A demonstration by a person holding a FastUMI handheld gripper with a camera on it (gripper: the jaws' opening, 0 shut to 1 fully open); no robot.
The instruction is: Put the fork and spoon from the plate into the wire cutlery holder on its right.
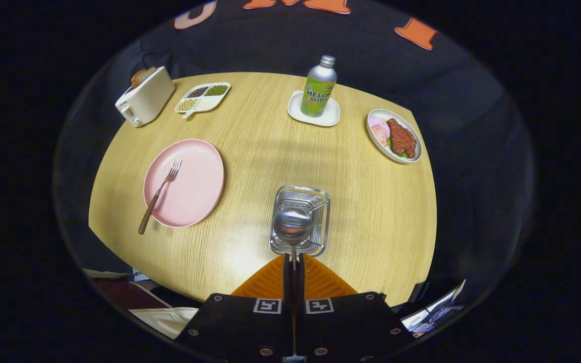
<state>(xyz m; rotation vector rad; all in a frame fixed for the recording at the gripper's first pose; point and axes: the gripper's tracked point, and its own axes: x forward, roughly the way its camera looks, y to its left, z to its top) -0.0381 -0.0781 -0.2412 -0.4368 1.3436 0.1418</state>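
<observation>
The green bottle (319, 88) reads "MELON SODA".

Staged dining booth: laid wooden table (250, 146), toaster (145, 96), black cloth wall (371, 65)

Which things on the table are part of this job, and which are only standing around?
Part of the job:
spoon, held between the shut fingers, over the holder
fork
pink plate
wire cutlery holder

Only standing around:
toaster
bean tray
soda bottle on its coaster
food plate
</observation>
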